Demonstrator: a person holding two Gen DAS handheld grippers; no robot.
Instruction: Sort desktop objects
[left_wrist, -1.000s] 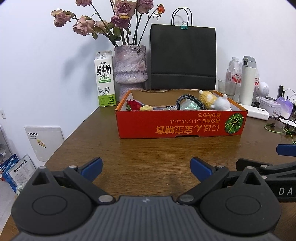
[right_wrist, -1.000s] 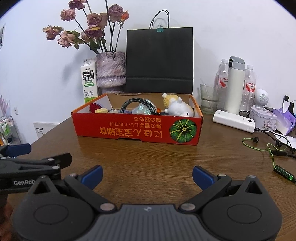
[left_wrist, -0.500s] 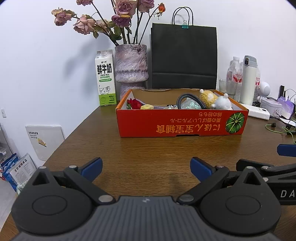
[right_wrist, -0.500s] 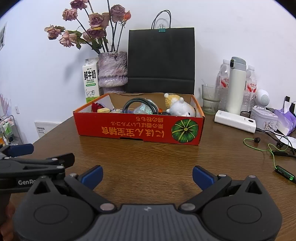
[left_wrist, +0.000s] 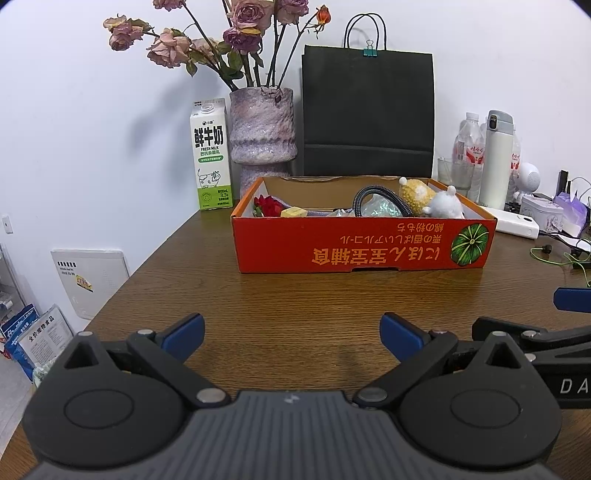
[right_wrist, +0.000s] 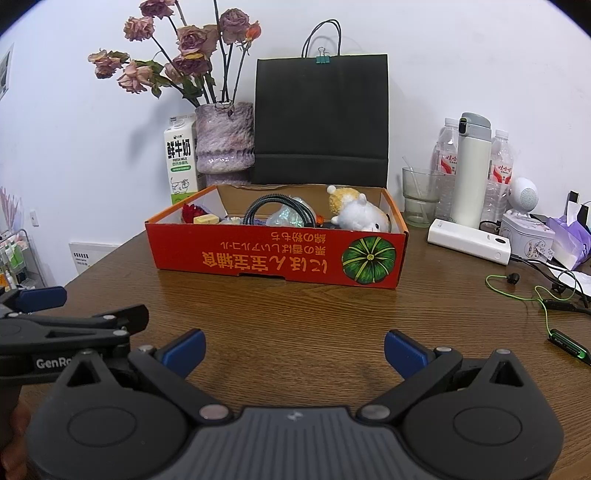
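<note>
Both grippers hover empty over the table, facing a filled red box.

Left view: your left gripper (left_wrist: 291, 332), jaws spread and holding nothing, faces the red box (left_wrist: 364, 245) at the table's far middle. Right view: your right gripper (right_wrist: 294, 345), likewise released; toys (a white plush (right_wrist: 364, 218), a coiled hose (right_wrist: 280, 210)) lie inside. This fits sorting about to unpack, or already packed away.
</note>
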